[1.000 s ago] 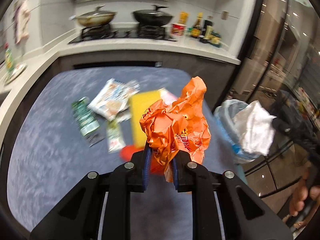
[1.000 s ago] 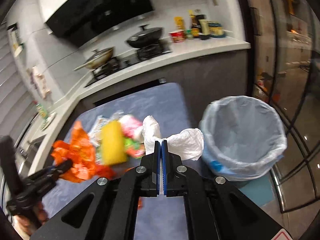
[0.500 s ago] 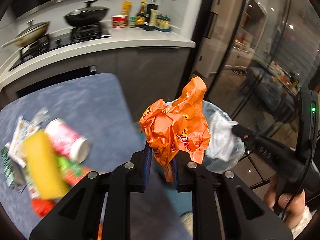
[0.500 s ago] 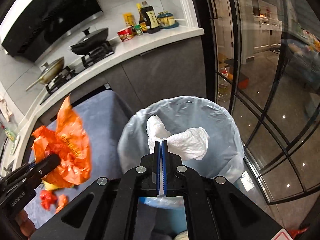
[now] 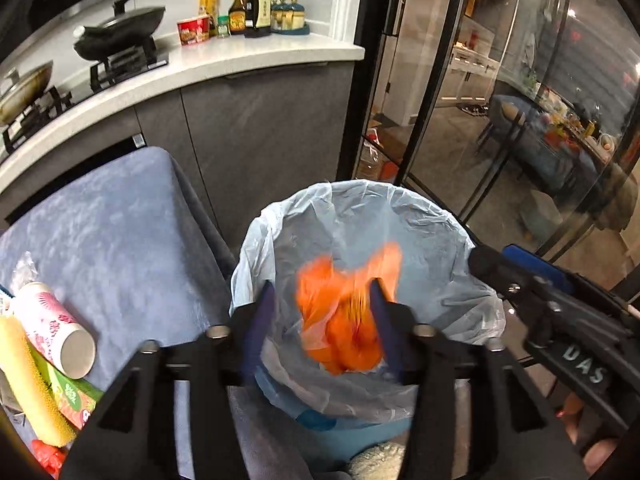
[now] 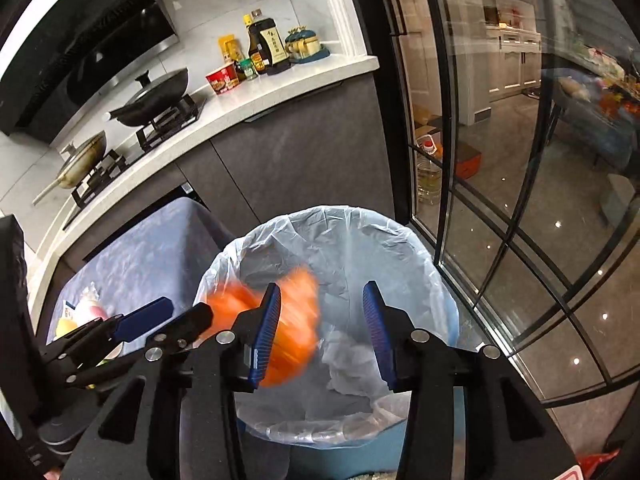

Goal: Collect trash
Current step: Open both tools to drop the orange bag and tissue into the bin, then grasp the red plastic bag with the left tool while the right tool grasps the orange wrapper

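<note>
r gripper (image 6: pixel 322 328) jaws just opened; orange wrapper (image 6: pixel 296 320) blurred over bin (image 6: pixel 400 232).

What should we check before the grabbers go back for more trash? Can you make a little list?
1. Left gripper let go: ok. Its jaws have just been opening and the orange bag sits blurred between them, not pinched.
2. Right gripper empty: ok. Its jaws have just been opening, nothing between them.
3. White wad inside the bin: ok, it lies on the liner.
4. Orange bag landed in the trash bin: cannot tell, but it is over the opening.
5. Liner folded over the bin's rim: ok.
6. Trash left on the blue cloth: not ok. A pink can, a yellow roll and a green wrapper remain.
</note>
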Demonstrator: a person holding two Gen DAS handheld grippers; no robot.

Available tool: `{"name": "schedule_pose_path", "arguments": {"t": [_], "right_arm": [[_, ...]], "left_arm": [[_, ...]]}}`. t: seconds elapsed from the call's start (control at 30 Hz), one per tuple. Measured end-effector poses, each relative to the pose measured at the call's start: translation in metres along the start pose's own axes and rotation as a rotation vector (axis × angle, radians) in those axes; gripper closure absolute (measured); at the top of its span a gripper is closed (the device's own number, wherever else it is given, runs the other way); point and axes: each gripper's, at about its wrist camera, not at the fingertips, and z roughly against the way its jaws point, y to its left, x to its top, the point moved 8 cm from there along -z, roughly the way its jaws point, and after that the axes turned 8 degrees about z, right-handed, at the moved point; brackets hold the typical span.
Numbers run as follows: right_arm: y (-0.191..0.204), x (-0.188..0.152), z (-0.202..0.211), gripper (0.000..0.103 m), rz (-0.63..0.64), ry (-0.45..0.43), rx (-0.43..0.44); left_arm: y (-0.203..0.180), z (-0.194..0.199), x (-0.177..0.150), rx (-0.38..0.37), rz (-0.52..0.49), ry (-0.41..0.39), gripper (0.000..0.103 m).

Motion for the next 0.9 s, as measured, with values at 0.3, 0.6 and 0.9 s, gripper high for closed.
{"name": "schedule_pose_path", "arguments": {"t": [0.3,0.6,0.9], "right_arm": [[0.024,0.001,0.046,0.051,0.052,-0.050,0.007],[0.071,-0.023,0.078,0.048,0.136,-0.056,0.019],[0.135,-0.062,0.097,0.047,0.248,-0.024,0.066]], "left_arm": [[0.016,0.042,-0.005,0.035,0.044,-0.044,0.050],[0.050,0.095,-0.020,0.120,0.058,-0.090,0.050],[0.100,0.136,-0.050,0.192,0.105,-0.106,0.050]]}}
